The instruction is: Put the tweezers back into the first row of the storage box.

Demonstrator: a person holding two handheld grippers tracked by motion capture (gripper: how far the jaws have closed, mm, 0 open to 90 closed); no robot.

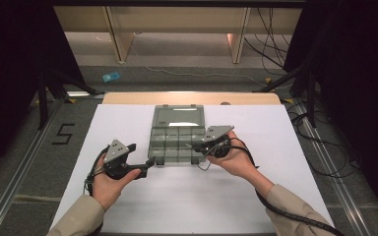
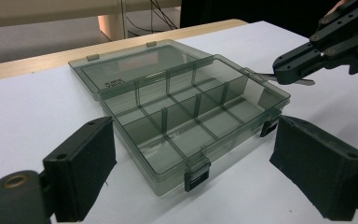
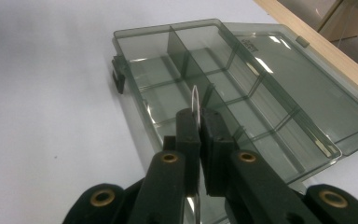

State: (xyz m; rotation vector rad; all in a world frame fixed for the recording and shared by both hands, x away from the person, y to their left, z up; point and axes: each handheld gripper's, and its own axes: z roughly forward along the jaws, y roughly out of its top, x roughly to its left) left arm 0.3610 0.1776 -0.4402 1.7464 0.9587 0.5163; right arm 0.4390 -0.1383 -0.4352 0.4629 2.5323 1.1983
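A white sheet [image 1: 177, 196] covers the table [image 1: 192, 98], whose bare wooden edge shows at the far side. On the grey floor, a black figure five [image 1: 63, 133] lies left and a blue scrap [image 1: 111, 76] farther off. Black cables [image 1: 320, 147] trail right.

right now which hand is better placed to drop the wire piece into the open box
Right. The right gripper is shut on the thin wire piece at the compartment box, while the left gripper is open, holding nothing, at the box's near corner.

A white-topped table [image 1: 142, 196] carries 1 open compartment box [image 1: 178, 142].
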